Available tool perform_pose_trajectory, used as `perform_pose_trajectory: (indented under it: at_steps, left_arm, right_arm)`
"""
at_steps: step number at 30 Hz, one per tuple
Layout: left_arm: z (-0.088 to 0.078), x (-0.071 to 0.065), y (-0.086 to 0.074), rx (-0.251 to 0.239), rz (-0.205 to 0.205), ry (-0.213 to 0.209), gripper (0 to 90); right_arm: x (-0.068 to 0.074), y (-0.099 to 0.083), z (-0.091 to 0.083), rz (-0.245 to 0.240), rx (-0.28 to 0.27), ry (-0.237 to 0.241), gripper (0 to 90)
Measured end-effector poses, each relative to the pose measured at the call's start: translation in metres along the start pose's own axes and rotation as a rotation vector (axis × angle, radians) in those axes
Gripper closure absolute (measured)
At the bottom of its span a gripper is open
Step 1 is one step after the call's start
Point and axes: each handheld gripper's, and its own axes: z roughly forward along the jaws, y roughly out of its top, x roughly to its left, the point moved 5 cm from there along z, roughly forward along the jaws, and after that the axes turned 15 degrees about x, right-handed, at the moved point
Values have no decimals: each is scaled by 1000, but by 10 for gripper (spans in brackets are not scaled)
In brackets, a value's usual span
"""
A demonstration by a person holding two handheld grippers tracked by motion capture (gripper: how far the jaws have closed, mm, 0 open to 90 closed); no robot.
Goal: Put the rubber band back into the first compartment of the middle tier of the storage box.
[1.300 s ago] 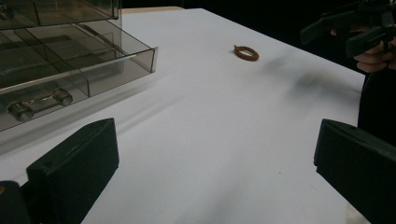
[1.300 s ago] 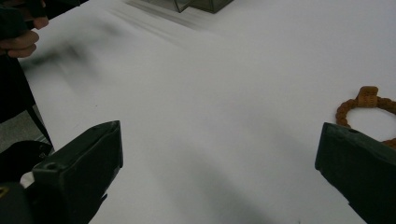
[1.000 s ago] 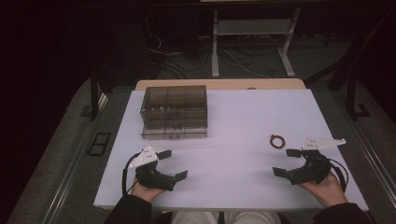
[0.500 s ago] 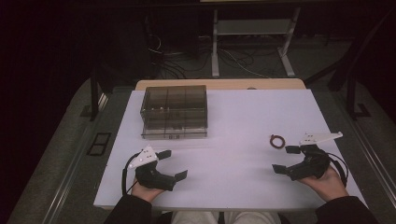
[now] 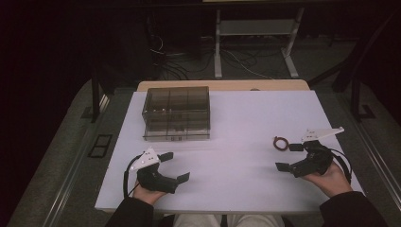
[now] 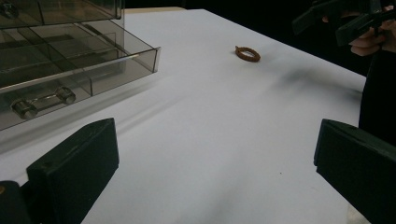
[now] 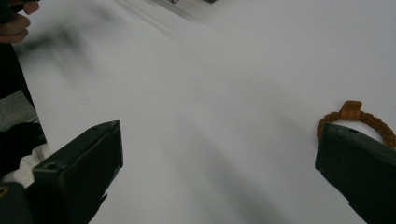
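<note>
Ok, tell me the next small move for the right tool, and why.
Probably ease the right tool forward and slightly toward the brown ring. Its jaws stand open and empty, and the ring lies flat on the white table just beyond one jaw, not yet between them.

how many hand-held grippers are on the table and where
2. The left hand-held gripper is at the near left, in front of the smoky plastic drawer box. The right hand-held gripper is at the near right, beside the brown braided ring.

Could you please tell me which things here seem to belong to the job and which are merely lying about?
Likely part of the job:
brown ring
clear drawer box
left gripper
right gripper

Just around:
cables on the floor
metal stand
</note>
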Motion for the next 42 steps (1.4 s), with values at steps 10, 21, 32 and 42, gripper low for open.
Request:
perform_pose_trajectory:
  at_steps: [10, 21, 32, 42]
  left_arm:
    - [0, 0, 0, 0, -1, -1, 0]
    - [0, 0, 0, 1, -4, -2, 0]
    - [1, 0, 0, 1, -4, -3, 0]
    - [1, 1, -1, 3, -3, -3, 0]
  right_arm:
    - [-4, 11, -1, -11, 20, -5, 3]
    - [-9, 21, 5, -20, 54, -6, 3]
    - [-21, 23, 15, -7, 95, -5, 3]
    - [-30, 24, 23, 12, 115, 5, 3]
